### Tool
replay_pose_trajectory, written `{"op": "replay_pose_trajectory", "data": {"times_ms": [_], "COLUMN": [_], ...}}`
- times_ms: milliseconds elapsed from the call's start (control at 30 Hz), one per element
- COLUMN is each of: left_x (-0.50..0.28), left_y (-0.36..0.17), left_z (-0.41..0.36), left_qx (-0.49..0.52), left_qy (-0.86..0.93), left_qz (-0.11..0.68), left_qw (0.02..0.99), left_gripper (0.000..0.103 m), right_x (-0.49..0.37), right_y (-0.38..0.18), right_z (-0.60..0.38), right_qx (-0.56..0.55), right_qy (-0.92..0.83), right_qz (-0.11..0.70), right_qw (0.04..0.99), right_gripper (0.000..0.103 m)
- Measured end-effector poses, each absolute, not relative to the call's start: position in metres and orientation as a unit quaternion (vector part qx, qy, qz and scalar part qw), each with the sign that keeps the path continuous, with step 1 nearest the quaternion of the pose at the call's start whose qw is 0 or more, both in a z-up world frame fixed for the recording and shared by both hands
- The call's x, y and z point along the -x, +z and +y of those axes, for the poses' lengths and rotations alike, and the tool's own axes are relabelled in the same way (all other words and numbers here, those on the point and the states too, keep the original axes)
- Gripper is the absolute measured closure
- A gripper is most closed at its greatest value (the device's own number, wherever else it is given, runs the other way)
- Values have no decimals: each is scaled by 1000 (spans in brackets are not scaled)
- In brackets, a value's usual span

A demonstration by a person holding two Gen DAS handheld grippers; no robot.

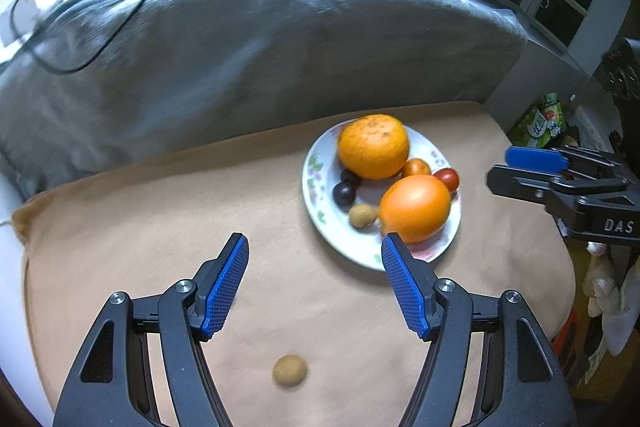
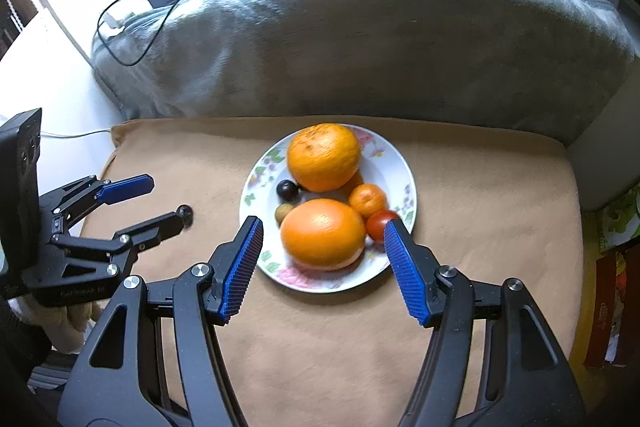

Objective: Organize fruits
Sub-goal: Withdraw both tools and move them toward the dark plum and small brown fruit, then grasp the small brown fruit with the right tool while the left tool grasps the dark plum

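Mostly done, we judge. From the left wrist: the floral plate (image 1: 320,187) sits on the tan cushion (image 1: 160,227) and carries two large oranges (image 1: 373,145), one small orange (image 1: 417,167), one red tomato-like fruit (image 1: 447,178), two dark plum-like fruits (image 1: 345,194) (one half hidden, so the count is shaky) and one small brown fruit (image 1: 363,215). One more brown fruit, the stray one (image 1: 289,370), lies alone on the cushion, well apart from the plate, near the base of the left gripper (image 1: 315,255). That claw stands apart, nothing between its pads. The right gripper (image 1: 532,163) shows at the edge, jaws apart too.

From the right wrist: same plate (image 2: 394,155), and here we count two large oranges, one small orange, one red fruit, one dark fruit, one brown fruit. The right gripper hangs over the near rim, claw apart and empty. The stray fruit is not in sight here.

Left to do, as we read it: get that lone brown fruit onto the plate.
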State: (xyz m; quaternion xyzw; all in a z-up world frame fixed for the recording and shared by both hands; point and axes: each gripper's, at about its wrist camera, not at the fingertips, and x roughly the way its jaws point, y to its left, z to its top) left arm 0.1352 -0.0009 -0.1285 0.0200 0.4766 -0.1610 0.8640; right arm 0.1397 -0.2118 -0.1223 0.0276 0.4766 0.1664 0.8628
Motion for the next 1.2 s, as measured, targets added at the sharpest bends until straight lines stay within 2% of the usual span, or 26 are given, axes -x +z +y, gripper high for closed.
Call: {"op": "replay_pose_trajectory", "data": {"times_ms": [500, 767, 867, 933, 1033, 1200], "left_x": [-130, -131, -132, -133, -135, -138], "left_y": [-153, -164, -169, -173, -178, -188], "left_z": [74, 88, 91, 93, 95, 98], "left_qx": [23, 37, 39, 43, 52, 55], "left_qy": [-119, -119, -123, -125, -130, -139], "left_qz": [498, 506, 510, 512, 516, 523], "left_qw": [859, 854, 850, 849, 845, 839], "left_gripper": [34, 36, 42, 43, 49, 52], "right_x": [-103, -94, -92, -90, -88, -86], "right_y": [-146, -162, -169, -174, -181, -195], "right_z": [-153, -120, -109, -101, -90, -72], "right_qx": [-26, -8, 2, 12, 18, 30], "right_qy": [247, 278, 288, 293, 303, 313], "right_qz": [487, 500, 505, 507, 511, 520], "right_qw": [837, 820, 814, 811, 804, 795], "right_gripper": [37, 37, 38, 38, 42, 46]}}
